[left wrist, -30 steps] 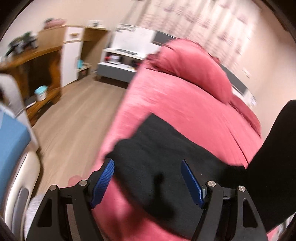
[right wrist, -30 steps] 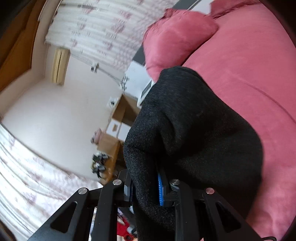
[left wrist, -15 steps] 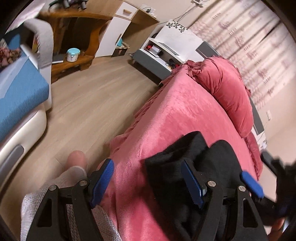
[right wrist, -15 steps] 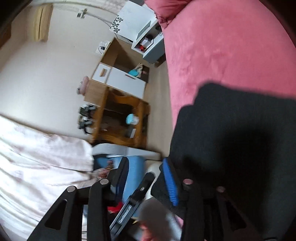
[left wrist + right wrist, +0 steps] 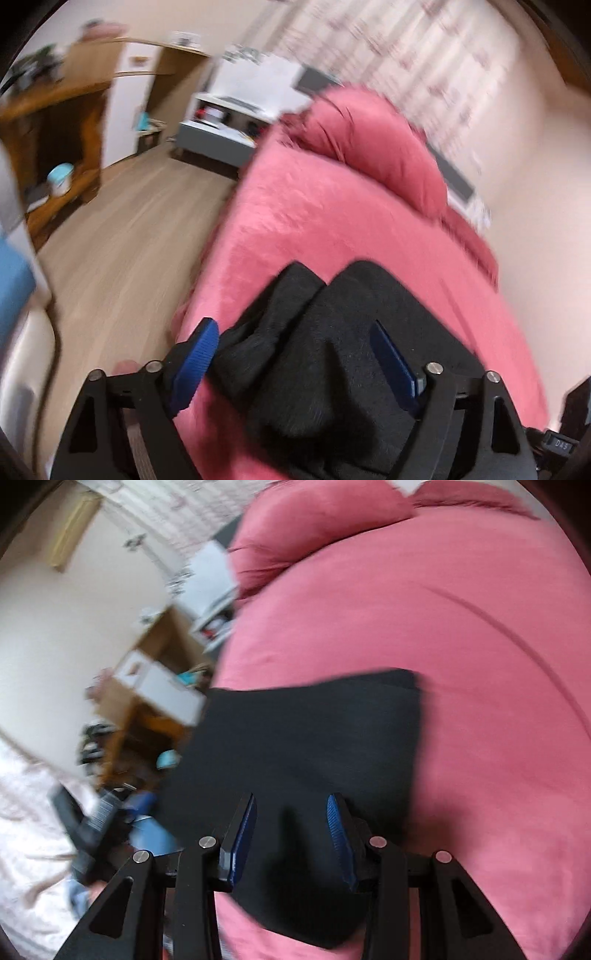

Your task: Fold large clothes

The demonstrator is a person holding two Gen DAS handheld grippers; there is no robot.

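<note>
The black garment [image 5: 332,354] lies on the pink bedspread [image 5: 332,221], close to the bed's near edge and its floor-side edge. In the left wrist view the garment shows a bunched fold toward the floor side and a flatter layer beside it; in the right wrist view it reads as a broad flat panel [image 5: 306,746] with one squared corner on the bedspread [image 5: 461,664]. The left gripper [image 5: 291,362] hovers over the garment with its jaws opening; the cloth lies below and between the blue pads [image 5: 195,354], and no pad presses on it. The right gripper [image 5: 291,834] stands over the same garment with its jaws partly apart, the blue pads [image 5: 338,834] clear of the fabric and gripping nothing. A pink pillow [image 5: 376,147] rests at the far end of the bed. Both views are motion-blurred. Wooden flooring [image 5: 122,236] borders the bed.
</note>
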